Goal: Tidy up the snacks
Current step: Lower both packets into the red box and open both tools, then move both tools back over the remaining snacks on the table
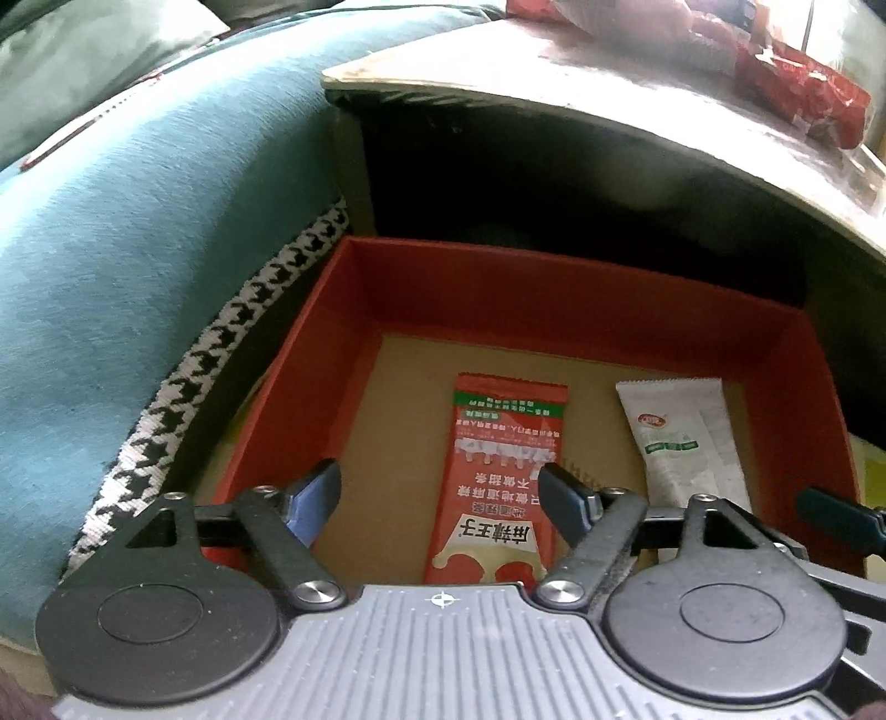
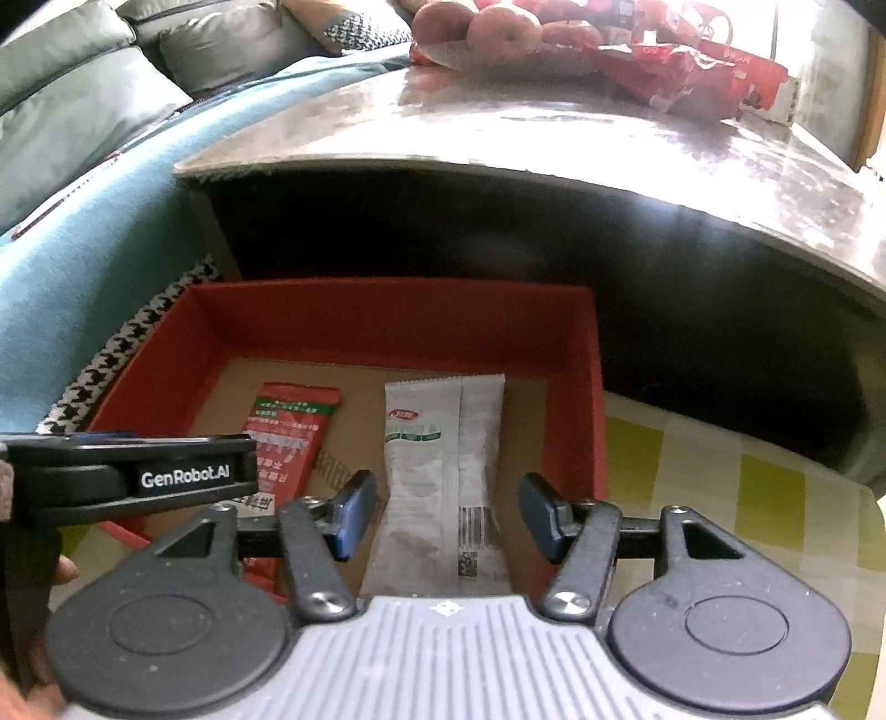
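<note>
Both claws hang parted, gripping nothing: under the left claw (image 1: 440, 498) lies the red packet (image 1: 498, 476), under the right claw (image 2: 443, 512) the white packet (image 2: 437, 476), inside the red box (image 2: 398, 315)

The red packet's (image 1: 498, 476) near end is hidden behind the left tool (image 1: 440, 501).

Home living room. Glossy coffee table (image 2: 554, 127) as landmark: teal sofa cushion (image 1: 138, 232) with houndstooth trim (image 1: 221, 354) just left of it, grey-green cushions (image 2: 83, 72) beyond that. On tabletop: round fruit (image 2: 498, 27), red snack packets (image 2: 692, 72). Below its front edge: red cardboard box (image 2: 398, 315) on green-checked cloth (image 2: 720, 471).
</note>
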A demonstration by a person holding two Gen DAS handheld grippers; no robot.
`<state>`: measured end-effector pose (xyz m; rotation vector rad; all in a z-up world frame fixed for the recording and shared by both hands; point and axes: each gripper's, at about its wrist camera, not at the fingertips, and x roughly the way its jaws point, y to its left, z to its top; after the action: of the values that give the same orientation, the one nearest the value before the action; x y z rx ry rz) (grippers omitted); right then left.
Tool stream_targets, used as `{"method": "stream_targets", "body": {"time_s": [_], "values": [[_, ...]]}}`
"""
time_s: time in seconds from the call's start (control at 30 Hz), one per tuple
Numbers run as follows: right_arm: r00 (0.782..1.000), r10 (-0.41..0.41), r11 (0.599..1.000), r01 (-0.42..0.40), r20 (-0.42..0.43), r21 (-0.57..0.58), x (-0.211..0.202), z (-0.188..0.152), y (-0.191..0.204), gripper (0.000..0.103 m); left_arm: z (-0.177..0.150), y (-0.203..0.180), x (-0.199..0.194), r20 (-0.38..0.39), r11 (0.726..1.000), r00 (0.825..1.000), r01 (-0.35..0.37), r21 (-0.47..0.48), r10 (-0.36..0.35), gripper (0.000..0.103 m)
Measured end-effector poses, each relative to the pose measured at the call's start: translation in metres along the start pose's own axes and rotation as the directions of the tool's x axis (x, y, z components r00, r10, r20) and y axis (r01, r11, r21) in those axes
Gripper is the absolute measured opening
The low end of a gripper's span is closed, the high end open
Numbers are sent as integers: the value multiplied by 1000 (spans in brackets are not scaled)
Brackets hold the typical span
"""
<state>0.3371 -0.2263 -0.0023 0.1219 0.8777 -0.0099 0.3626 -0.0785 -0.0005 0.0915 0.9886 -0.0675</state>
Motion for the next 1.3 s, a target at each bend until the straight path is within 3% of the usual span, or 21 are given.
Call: {"method": "stream_targets", "body": {"time_s": [0.73,1.3], "values": [[999,37,999,-35,38,-32,-64,-39,-5,60,-39,14,-55,15,997,999,52,-61,-52,85],[997,56,997,-59,-51,-52,-93,-106,-3,61,-107,23,-87,-42,997,996,73,-39,-75,85]]}}
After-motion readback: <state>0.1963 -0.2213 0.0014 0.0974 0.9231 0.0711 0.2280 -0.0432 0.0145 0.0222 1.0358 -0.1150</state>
